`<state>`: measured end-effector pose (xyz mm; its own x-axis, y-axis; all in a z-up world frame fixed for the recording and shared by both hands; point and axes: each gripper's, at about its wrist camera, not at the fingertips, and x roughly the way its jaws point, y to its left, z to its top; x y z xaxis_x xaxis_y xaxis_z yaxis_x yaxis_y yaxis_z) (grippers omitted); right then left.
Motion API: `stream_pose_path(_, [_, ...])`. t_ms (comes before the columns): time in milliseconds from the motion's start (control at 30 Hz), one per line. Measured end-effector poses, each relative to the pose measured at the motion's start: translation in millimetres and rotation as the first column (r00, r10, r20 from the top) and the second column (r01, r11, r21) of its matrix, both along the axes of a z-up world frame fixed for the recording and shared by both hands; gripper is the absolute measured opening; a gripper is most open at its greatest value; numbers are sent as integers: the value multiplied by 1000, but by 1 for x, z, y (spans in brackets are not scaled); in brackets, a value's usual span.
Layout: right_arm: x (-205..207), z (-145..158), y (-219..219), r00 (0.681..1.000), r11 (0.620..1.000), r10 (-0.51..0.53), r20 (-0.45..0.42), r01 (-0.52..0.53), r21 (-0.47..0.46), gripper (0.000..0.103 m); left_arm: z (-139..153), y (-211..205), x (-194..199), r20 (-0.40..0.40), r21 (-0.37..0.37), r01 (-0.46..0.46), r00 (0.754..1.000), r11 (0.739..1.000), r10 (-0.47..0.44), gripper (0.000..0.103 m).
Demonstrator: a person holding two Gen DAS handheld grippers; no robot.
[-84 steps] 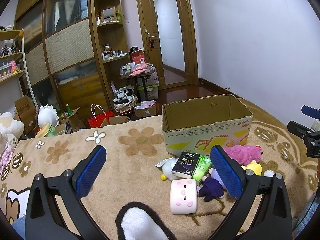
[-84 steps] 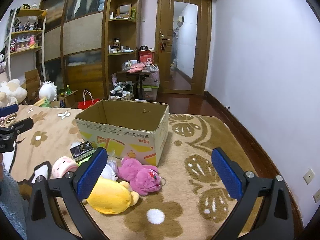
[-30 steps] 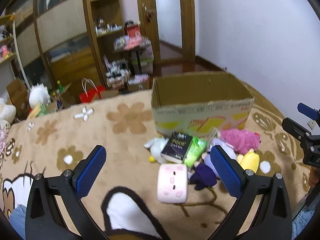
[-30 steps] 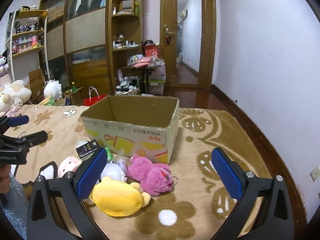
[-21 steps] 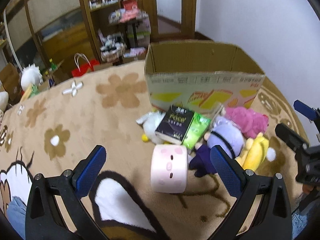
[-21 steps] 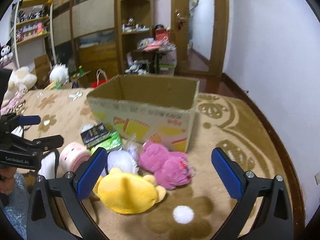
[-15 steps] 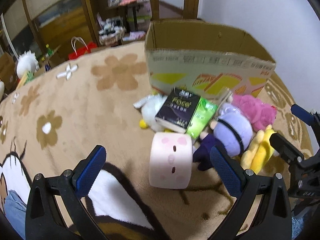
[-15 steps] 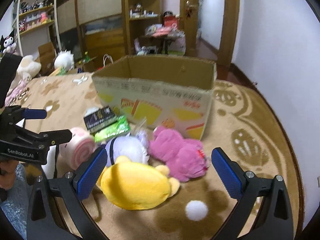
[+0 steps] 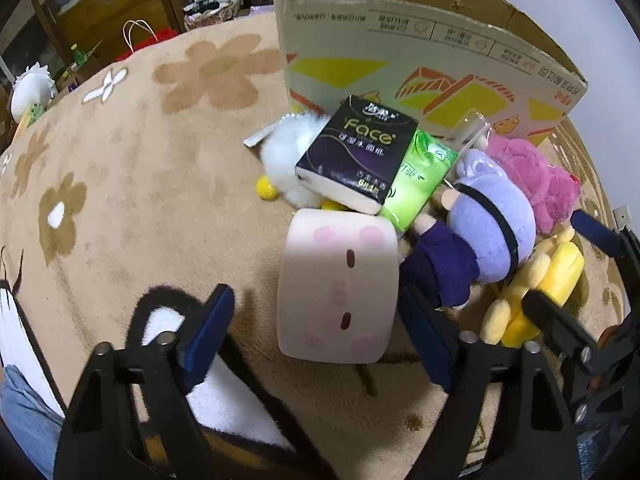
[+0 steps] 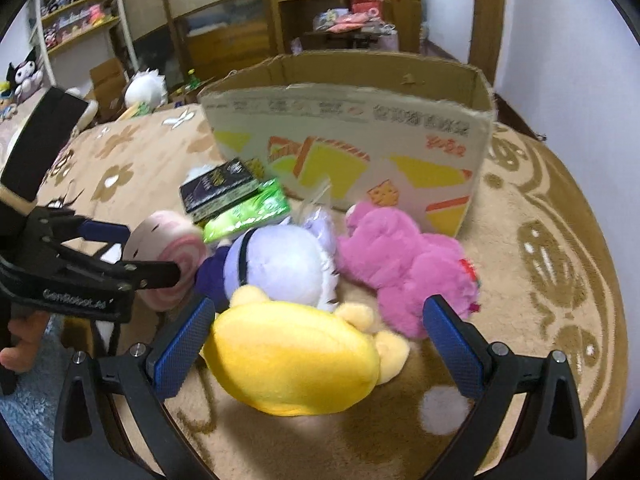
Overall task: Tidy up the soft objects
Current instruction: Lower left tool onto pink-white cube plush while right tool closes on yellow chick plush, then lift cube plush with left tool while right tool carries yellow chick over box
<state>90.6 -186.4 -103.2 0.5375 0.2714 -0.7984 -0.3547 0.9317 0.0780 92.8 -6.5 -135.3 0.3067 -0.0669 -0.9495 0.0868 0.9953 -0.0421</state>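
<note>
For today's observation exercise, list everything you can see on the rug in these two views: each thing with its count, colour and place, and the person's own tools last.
cardboard box: 1, brown, open, behind the pile
pink roll plush: 1, between left jaws
black tissue pack: 1, atop pile
green pack: 1, beside it
white plush: 1, under the black pack
purple doll: 1, mid pile
magenta plush: 1, by box
yellow plush: 1, between right jaws
rug: 1, tan, flowered
left gripper: blue pads, closing, not touching
right gripper: blue pads, open
</note>
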Motion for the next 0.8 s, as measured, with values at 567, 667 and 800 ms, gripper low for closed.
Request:
stream_pose_path(567, [-14,5,8,999,1000,22,-44,-21,9,83,14,-5,-12,49,8,17,999,1000,-18,41])
stream_pose_path(667, [-21,19,3,1000,1000,2,6,-2,18,83,29,4,-18,108,12,-24,994,1000,22,41])
stream_pose_path(800, [-32,41,-7,995,999,-34,95,31,28,83,51,12,-28,195,-5,-58,979,998,57,41])
